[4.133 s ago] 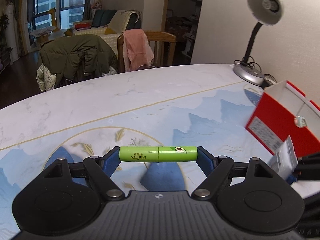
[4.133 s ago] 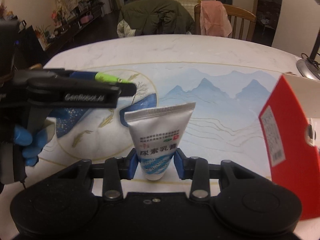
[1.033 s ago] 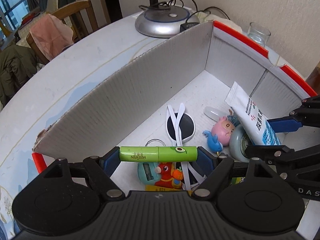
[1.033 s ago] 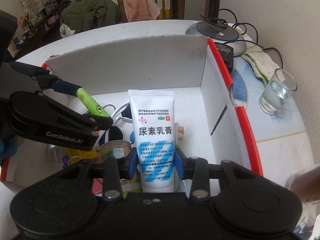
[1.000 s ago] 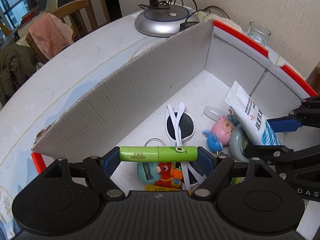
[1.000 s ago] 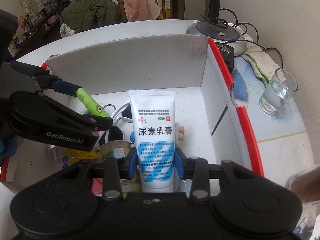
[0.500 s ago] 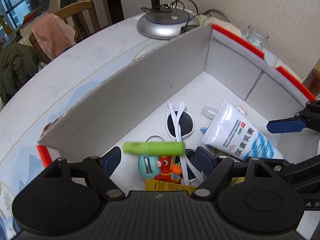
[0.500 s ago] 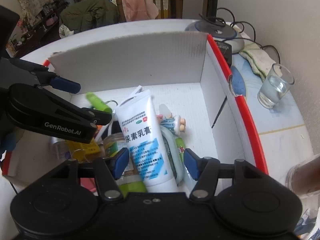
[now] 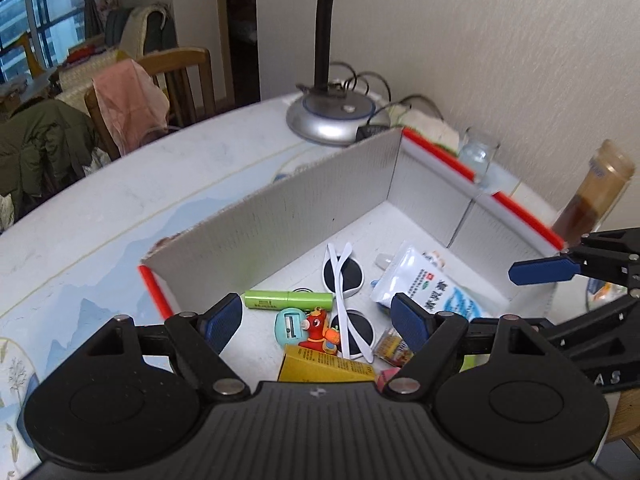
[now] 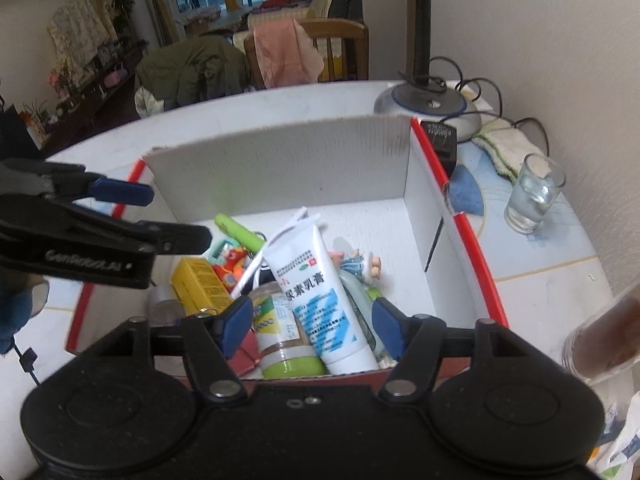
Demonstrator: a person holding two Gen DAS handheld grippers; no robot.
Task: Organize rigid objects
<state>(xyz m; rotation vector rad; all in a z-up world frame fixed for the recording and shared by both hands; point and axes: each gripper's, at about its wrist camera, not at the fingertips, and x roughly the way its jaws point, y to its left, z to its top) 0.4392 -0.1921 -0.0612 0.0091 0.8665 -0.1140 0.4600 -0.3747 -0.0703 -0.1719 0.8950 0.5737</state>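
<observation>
Both grippers spread wide, holding nothing: left gripper [image 9: 318, 318], right gripper [image 10: 312, 326] over red-rimmed box [image 9: 280, 216]; green tube [image 9: 288, 299], white cream tube [image 10: 316, 292], sunglasses [image 9: 347, 300], yellow carton [image 10: 202, 282] lie inside

Ahead of the left hand-held gripper [image 9: 318, 318], the box [image 9: 280, 216] is set on the tabletop [image 9: 100, 208]; inside, the stick [image 9: 288, 299] lies left of the tube [image 9: 424, 288].
</observation>
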